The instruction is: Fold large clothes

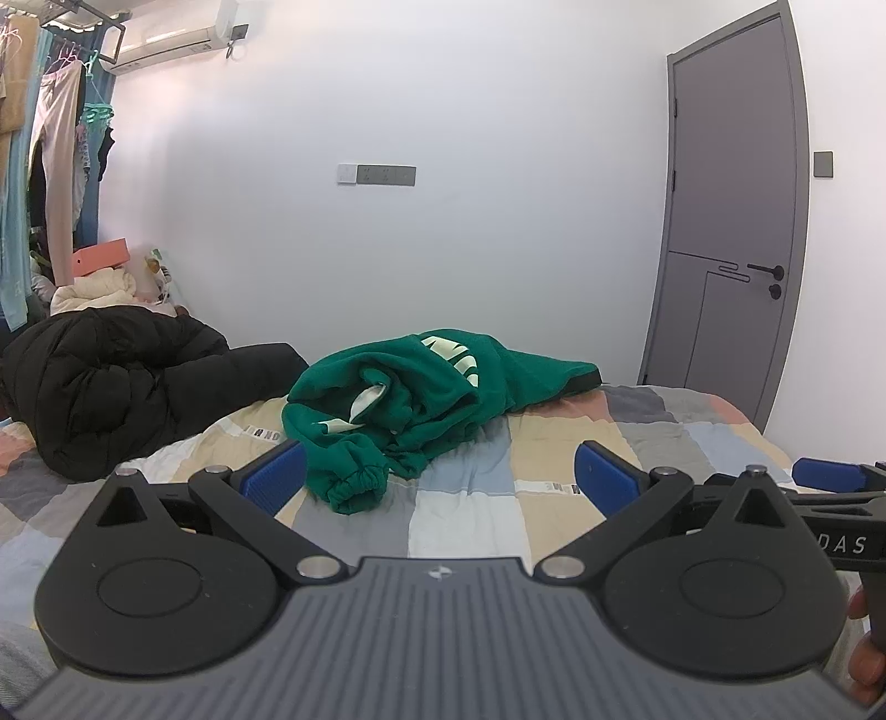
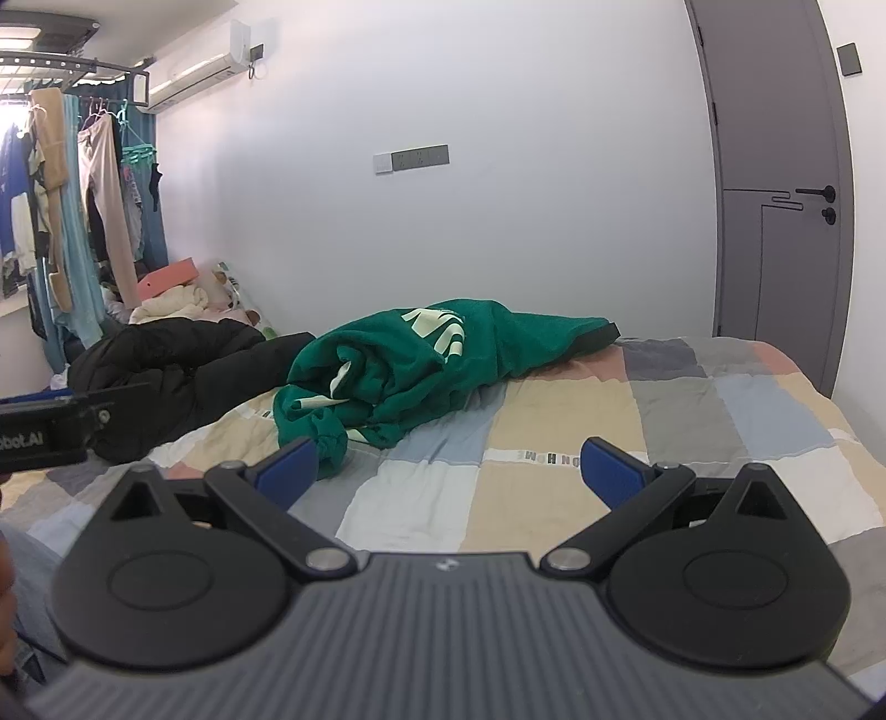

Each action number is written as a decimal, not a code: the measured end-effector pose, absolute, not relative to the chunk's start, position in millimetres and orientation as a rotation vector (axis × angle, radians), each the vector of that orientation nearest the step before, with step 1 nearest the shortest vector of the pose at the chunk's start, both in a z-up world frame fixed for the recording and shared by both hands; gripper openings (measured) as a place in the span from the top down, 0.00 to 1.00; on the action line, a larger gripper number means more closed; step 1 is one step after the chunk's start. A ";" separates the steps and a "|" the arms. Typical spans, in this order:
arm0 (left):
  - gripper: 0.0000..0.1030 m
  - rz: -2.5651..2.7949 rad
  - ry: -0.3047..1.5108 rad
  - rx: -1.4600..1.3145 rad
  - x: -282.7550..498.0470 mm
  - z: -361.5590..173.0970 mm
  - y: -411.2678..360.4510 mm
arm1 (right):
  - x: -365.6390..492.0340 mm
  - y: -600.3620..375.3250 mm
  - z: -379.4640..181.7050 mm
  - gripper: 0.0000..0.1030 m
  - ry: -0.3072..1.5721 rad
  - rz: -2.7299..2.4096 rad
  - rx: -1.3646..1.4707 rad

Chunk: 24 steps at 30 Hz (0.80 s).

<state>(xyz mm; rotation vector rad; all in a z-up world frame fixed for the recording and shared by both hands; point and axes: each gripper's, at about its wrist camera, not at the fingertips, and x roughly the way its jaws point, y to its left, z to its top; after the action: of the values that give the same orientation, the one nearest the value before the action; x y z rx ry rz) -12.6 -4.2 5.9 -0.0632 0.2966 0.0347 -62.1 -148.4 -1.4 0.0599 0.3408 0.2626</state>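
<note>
One green sweatshirt (image 1: 421,399), white lettering on it, lay crumpled at mid-frame on the bed (image 1: 465,515); one cuffed sleeve end trailed toward the lower centre. One black puffer jacket (image 1: 122,382) was heaped to its left, touching or nearly touching it; from the right wrist view they overlapped and I could not tell which. Two claws counted.

The bed carried a patchwork quilt of beige, grey, blue and pink squares. White wall behind, one grey door (image 1: 725,221) at right, one air conditioner (image 1: 166,44) upper left, a rail of hanging clothes (image 1: 50,166) along the left edge, one switch panel (image 1: 376,174) mid-wall.

Left claw (image 1: 440,479) was held low over the quilt, fingers spread wide, nothing between them, the sleeve end just ahead of the left finger. Right claw (image 2: 451,471) was likewise spread and empty, level, aimed at the sweatshirt. Part of a hand (image 1: 864,648) showed at the lower right of the left view.
</note>
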 end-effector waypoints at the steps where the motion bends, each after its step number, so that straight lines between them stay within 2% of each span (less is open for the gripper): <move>1: 0.00 0.036 0.296 -0.063 -12.3 5.8 -4.0 | -62.2 -147.9 -1.6 0.00 0.341 0.262 0.059; 24: 0.00 0.061 0.304 -0.077 4.2 -7.9 8.1 | -41.7 -143.0 -13.5 0.00 0.409 0.301 0.110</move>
<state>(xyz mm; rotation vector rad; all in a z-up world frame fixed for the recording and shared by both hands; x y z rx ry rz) 4.2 8.1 -7.9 -0.0771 0.3045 0.0607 -41.7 -143.0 -13.5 0.1105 0.4085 0.3008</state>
